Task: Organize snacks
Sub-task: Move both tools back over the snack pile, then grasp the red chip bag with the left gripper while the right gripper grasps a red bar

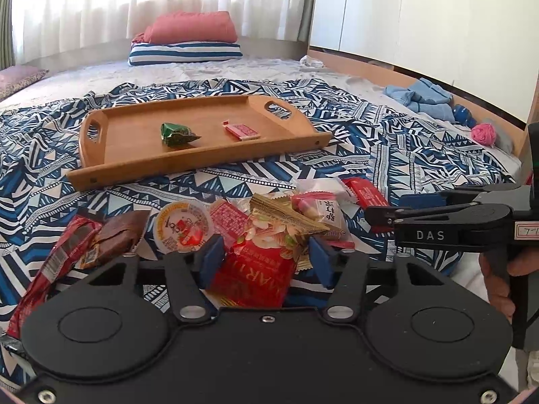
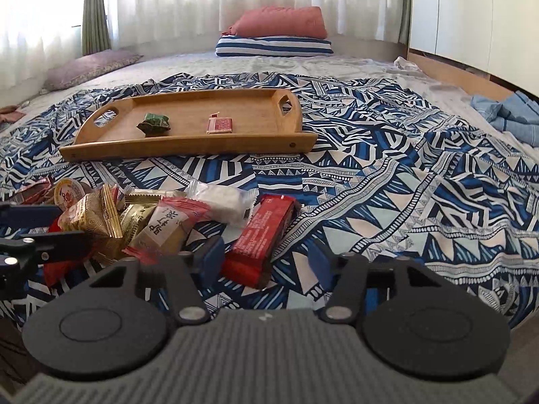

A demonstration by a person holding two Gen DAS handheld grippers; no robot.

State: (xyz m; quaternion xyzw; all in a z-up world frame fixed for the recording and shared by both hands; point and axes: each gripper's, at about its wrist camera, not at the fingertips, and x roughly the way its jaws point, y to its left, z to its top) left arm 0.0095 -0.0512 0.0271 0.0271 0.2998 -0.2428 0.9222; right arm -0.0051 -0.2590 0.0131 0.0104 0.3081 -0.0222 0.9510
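Spread across the bed, a blue-and-white geometric patterned cloth (image 2: 387,175) is serving as the work surface, with sheer curtains glowing behind. Going from the jaws outward: the left gripper (image 1: 266,259) is straddling a red foil snack packet with a gold crimped top (image 1: 259,269), its blue pads (image 1: 210,257) sitting close on either side; the left pad looks to be touching the wrapper, but a firm clamp cannot be told. The right gripper (image 2: 266,259) is standing with its jaws apart around the near end of a red rectangular wrapped bar (image 2: 261,239), the left pad just beside the bar and the right pad clear of it over bare cloth. Around the packet the loose pile of snacks is lying: a round sealed jelly cup (image 1: 183,227), a brown wrapped bar (image 1: 118,235), and a beige-and-pink packet with black characters (image 2: 166,227) beside a white wrapped cake (image 2: 219,198). Farther back, a long wooden tray with cut-out handles (image 2: 252,144) is resting on the cloth, already carrying a green crumpled wrapper (image 2: 153,124) and a small flat pink packet (image 2: 219,125), set apart from each other. A red cushion (image 2: 279,22) is lying on a striped pillow (image 2: 273,47) by the window.
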